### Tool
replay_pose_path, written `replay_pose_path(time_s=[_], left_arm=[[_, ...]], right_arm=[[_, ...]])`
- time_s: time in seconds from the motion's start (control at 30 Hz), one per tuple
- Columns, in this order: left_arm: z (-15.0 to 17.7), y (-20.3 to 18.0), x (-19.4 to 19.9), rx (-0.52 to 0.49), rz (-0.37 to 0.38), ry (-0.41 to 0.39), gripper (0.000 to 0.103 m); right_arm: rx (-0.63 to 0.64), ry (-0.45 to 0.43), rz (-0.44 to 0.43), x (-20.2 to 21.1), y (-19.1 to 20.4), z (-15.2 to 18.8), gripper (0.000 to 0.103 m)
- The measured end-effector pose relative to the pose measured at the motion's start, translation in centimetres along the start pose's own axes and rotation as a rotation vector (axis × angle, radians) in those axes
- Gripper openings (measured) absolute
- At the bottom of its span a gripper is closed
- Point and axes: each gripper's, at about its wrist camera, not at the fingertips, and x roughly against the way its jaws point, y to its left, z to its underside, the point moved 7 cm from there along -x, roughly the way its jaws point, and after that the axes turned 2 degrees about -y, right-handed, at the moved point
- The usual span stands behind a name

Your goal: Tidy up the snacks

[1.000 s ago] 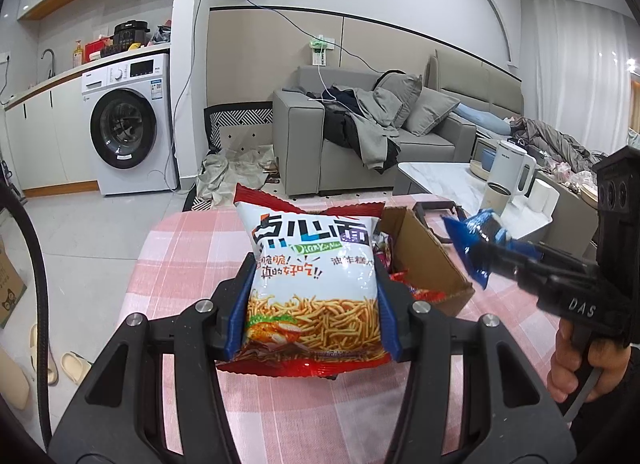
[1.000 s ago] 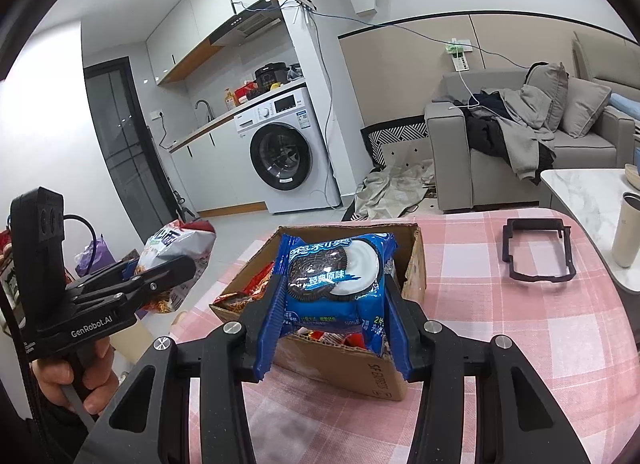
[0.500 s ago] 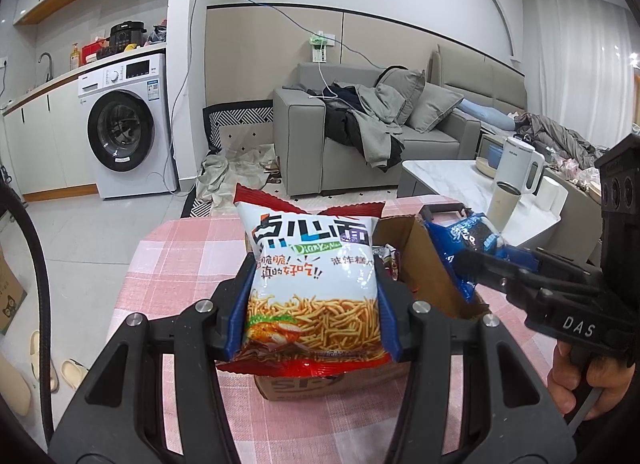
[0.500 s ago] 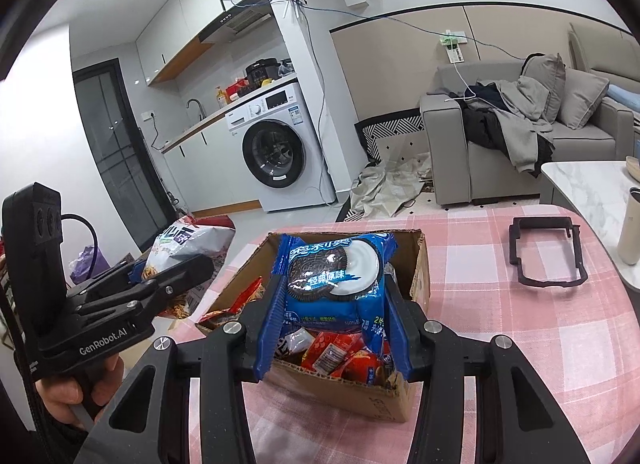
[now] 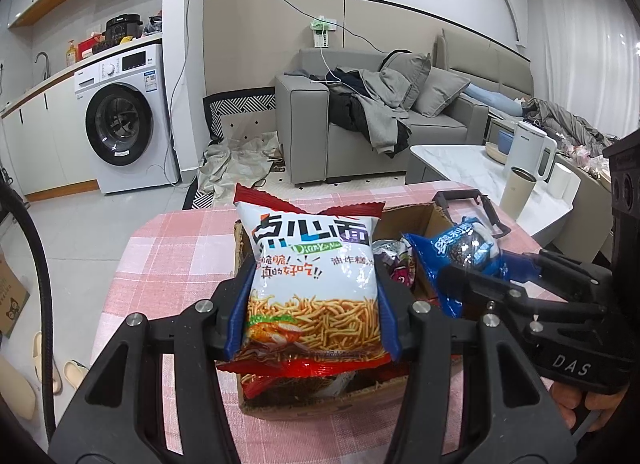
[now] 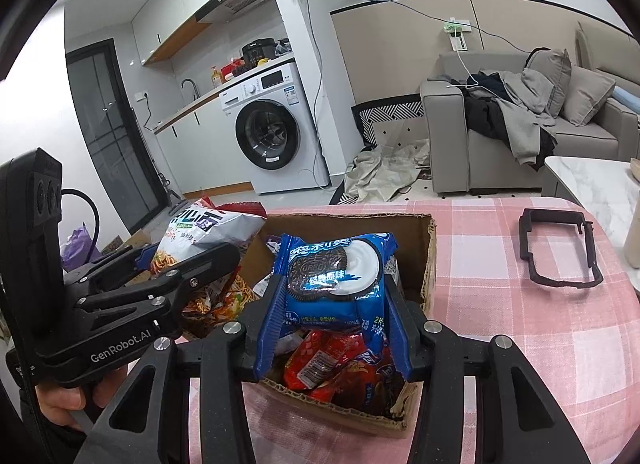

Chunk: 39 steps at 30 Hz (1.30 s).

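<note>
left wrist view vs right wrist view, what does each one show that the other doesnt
Only the left wrist view shows the white kettle and the beige slippers on the floor. Only the right wrist view shows the dark glass door and the red packets low in the box. Both show the cardboard box, the noodle snack bag clamped in the left gripper, the Oreo pack clamped in the right gripper, the black frame on the pink checked tablecloth, and the washing machine.

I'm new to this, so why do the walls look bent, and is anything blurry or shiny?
Left wrist view: fisheye lens bows the walls, dark rounded corners; noodle snack bag is sharp, with slight glare. Right wrist view: same bowing; Oreo pack is crisp, with small highlights.
</note>
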Motion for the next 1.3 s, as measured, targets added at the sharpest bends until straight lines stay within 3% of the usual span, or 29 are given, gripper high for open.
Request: replay_pose_path(time_s=[0.3, 0.43, 0.5, 0.57, 0.67, 0.73, 0.8, 0.83, 1.3], left_arm=[[-0.2, -0.4, -2.1, -0.016, -0.013, 0.001, 0.050], [0.2, -0.7, -2.0, 0.000, 0.014, 0.003, 0.050], [0.3, -0.7, -2.2, 0.005, 0.024, 0.013, 0.053], [0.7, -0.8, -1.7, 0.001, 0.029, 0.013, 0.063], [0.8, -0.7, -0.4, -0.006, 0.010, -0.022, 0.084], [0.9, -0.7, 0.4, -0.001, 0.018, -0.042, 0.086], [1.2, -0.8, 1.1, 0.006, 0.030, -0.043, 0.091], [1.4, -0.7, 1.6, 0.007, 0.029, -0.045, 0.099], [6.1, -0.5, 9.0, 0.005, 0.032, -0.130, 0.103]], right_arm=[[0.019, 0.023, 0.025, -1.2, -0.4, 0.1, 0.047], [0.020, 0.019, 0.021, -1.1, -0.6, 0.0, 0.050], [0.031, 0.007, 0.027, -0.6, -0.7, -0.2, 0.052], [0.040, 0.000, 0.028, -0.2, -0.8, -0.5, 0.055], [0.051, -0.014, 0.032, 0.8, -1.0, -0.8, 0.074], [0.065, -0.025, 0.020, 1.6, -1.0, -0.9, 0.082], [0.072, -0.043, 0.016, 2.6, -0.9, -0.9, 0.099], [0.069, -0.054, 0.013, 3.2, -0.9, -1.0, 0.101], [0.104, -0.163, -0.068, 7.4, 1.3, 2.1, 0.103]])
